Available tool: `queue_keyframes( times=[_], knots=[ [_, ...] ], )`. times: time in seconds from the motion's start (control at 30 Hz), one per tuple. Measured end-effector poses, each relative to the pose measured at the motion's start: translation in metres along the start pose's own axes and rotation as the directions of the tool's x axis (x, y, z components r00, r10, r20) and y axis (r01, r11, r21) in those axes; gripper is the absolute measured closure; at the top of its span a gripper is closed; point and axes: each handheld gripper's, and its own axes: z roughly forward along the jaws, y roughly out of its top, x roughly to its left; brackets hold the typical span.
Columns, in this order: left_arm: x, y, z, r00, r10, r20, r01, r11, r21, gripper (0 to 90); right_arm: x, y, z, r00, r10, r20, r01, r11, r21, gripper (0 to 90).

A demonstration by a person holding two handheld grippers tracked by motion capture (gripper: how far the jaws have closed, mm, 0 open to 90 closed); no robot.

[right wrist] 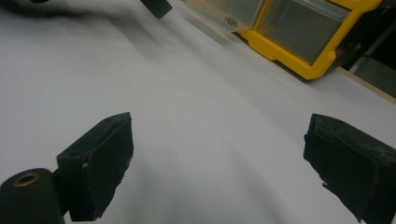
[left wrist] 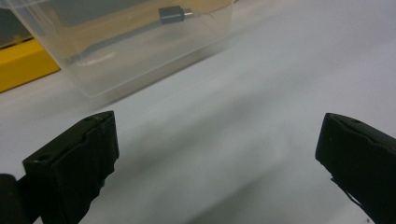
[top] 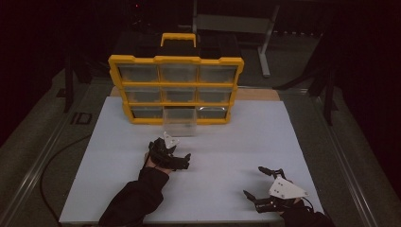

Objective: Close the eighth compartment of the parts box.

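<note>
A yellow organizer (top: 176, 87) with clear drawers stands at the back of the white table (top: 227, 156). Its bottom middle drawer (top: 179, 121) is pulled out toward me. In the left gripper view that clear drawer (left wrist: 126, 42) holds a small grey part (left wrist: 171, 14). My left gripper (top: 171, 152) sits open just in front of the drawer, its jaws wide apart with nothing between them (left wrist: 215, 154). My right gripper (top: 257, 182) rests open near the table's front right, also empty (right wrist: 217, 158). The organizer (right wrist: 303, 32) lies ahead of it.
A black box with a yellow handle (top: 178, 39) sits behind the organizer. A metal stand (top: 262, 42) is farther back on the dark floor. A cable (top: 52, 161) runs along the table's left side. White surface stretches between both grippers.
</note>
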Motion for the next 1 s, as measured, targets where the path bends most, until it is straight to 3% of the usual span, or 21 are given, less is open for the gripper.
queue_keyframes(
  times=[0.27, 0.33, 0.47, 0.63, 0.8, 0.93, 1.0],
  knots=[
    [0.0, 0.002, 0.001, 0.9961, -0.044, -0.077, 0.043, 0.999, -0.009, 0.0, 0.0, 0.0, 0.0, 1.0, 0.0, 0.0, 0.0, 1.0, -0.001, 8.4],
    [0.001, 0.003, 0.001, 0.9962, -0.052, -0.07, 0.05, 0.9984, -0.023, 0.0, 0.0, 0.0, 0.0, 1.0, -0.003, 0.0, 0.003, 1.0, -0.002, 8.5],
    [-0.002, 0.003, 0.001, 0.9966, -0.019, -0.081, 0.015, 0.999, -0.041, 0.0, 0.0, 0.0, 0.0, 1.0, -0.003, 0.0, 0.003, 1.0, -0.003, 8.4],
    [-0.004, 0.005, 0.003, 0.9964, -0.041, -0.074, 0.036, 0.9975, -0.061, 0.0, 0.0, 0.0, 0.0, 1.0, -0.001, 0.0, 0.001, 1.0, -0.002, 8.4],
    [-0.009, 0.006, 0.004, 0.9976, -0.002, -0.069, -0.003, 0.9972, -0.075, 0.0, 0.0, 0.0, 0.0, 1.0, -0.001, -0.001, 0.001, 1.0, -0.001, 8.4],
    [-0.009, 0.006, 0.006, 0.9961, -0.012, -0.088, 0.005, 0.9968, -0.08, 2.4, 0.0, 0.0, 0.0, 1.0, -0.001, -0.002, 0.001, 1.0, -0.002, 8.4],
    [-0.008, 0.006, 0.006, 0.997, -0.024, -0.073, 0.018, 0.9962, -0.085, 3.8, 0.0, 0.0, 0.0, 1.0, -0.003, -0.002, 0.003, 1.0, -0.003, 8.5]
  ],
)
